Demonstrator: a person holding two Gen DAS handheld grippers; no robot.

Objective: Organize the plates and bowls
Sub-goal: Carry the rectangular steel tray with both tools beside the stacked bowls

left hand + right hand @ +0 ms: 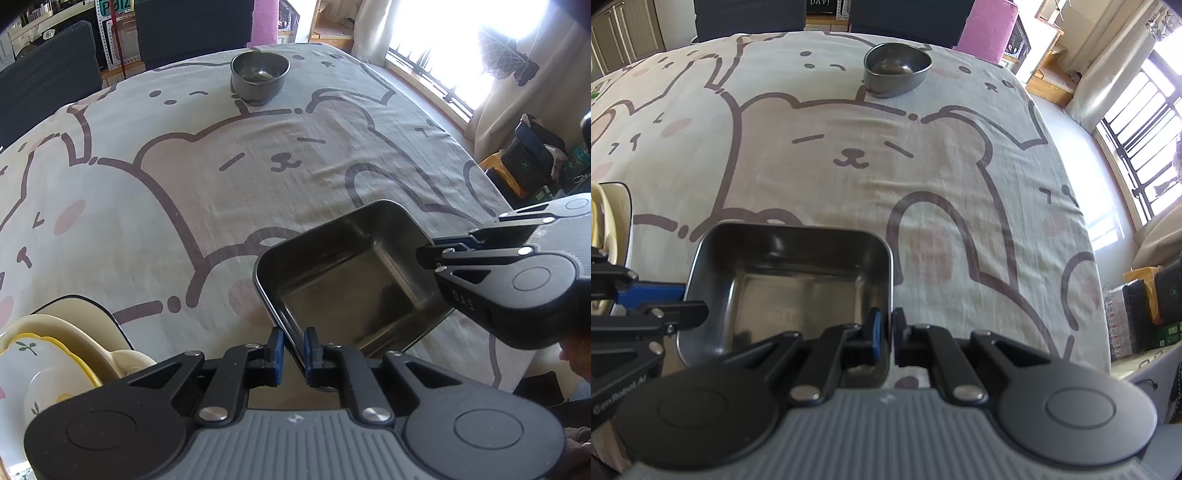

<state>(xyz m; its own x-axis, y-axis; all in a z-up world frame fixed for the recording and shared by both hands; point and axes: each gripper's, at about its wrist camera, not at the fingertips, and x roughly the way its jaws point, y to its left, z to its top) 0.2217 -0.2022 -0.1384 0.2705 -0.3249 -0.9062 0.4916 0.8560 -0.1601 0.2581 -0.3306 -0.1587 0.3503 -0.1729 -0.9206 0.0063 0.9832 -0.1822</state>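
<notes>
Left claw (pixel 294 345) and right claw (pixel 885 326) each clamped on a wall of the square metal tray (pixel 798 280). Metal bowl (pixel 259 75) at 12 o'clock on desk (pixel 221 184).

Left hand-held gripper (pixel 294 349) clamped, right hand-held gripper (pixel 889 332) clamped

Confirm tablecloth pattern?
Cream tablecloth printed with brown-outlined cartoon bears and pink cheeks; clearest in the right wrist view.
</notes>
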